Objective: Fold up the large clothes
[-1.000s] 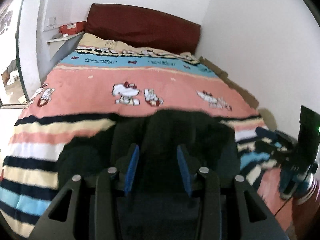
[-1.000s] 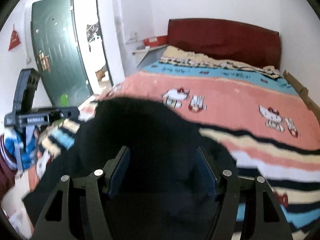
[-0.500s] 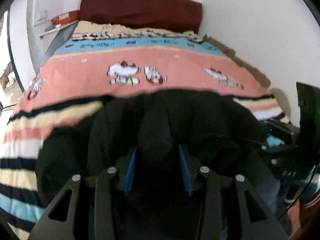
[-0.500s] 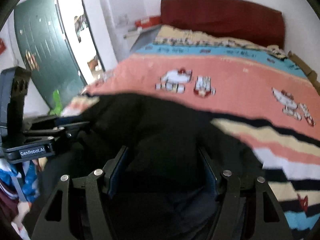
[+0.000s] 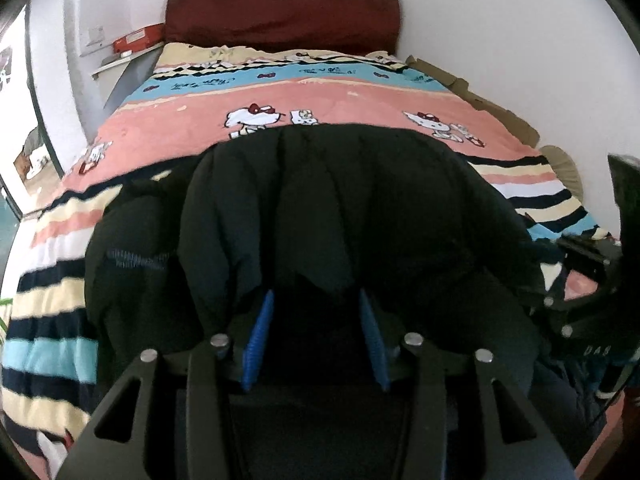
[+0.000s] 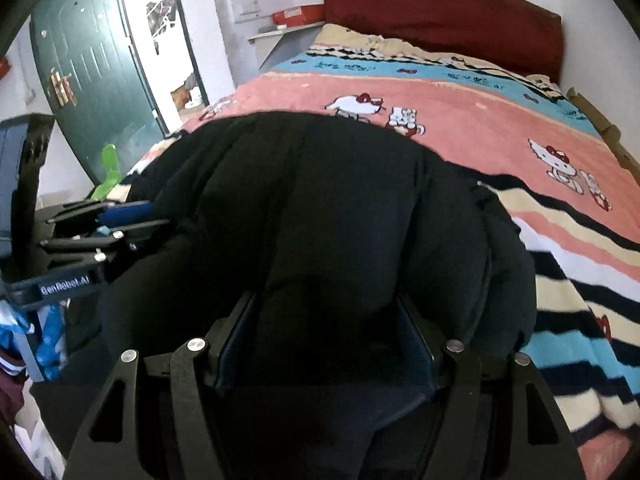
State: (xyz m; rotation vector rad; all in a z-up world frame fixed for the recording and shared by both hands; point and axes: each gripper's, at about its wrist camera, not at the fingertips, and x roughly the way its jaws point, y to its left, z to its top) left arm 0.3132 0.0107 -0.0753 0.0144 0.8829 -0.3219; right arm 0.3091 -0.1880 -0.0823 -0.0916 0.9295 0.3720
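Filling the low part of both wrist views, a black padded jacket hides most of what is close. The left tongs have thick dark cloth bunched between the blue pads. The pad tips are buried in the folds, so I cannot tell if they press the cloth or only stand beside it. The right tongs stand wider, and a fat bundle of the same jacket fills the whole gap between their dark blue pads. The cloth touches both pads, so these tongs seem to pinch the jacket.

The jacket looks puffy, with long quilted ridges that run away from the camera. In the left wrist view a short line of pale stitching shows on its left part. Its shape is hard to read, because everything is black and the light is weak. Collar and sleeves cannot be made out.

The jacket lies on the near part of the bed, over a striped blanket with cartoon cats on a pink band. Its near end is held up in the tongs.

At the far end stands a dark red headboard. A green door shows in the right wrist view, cut by the round edge of the lens.
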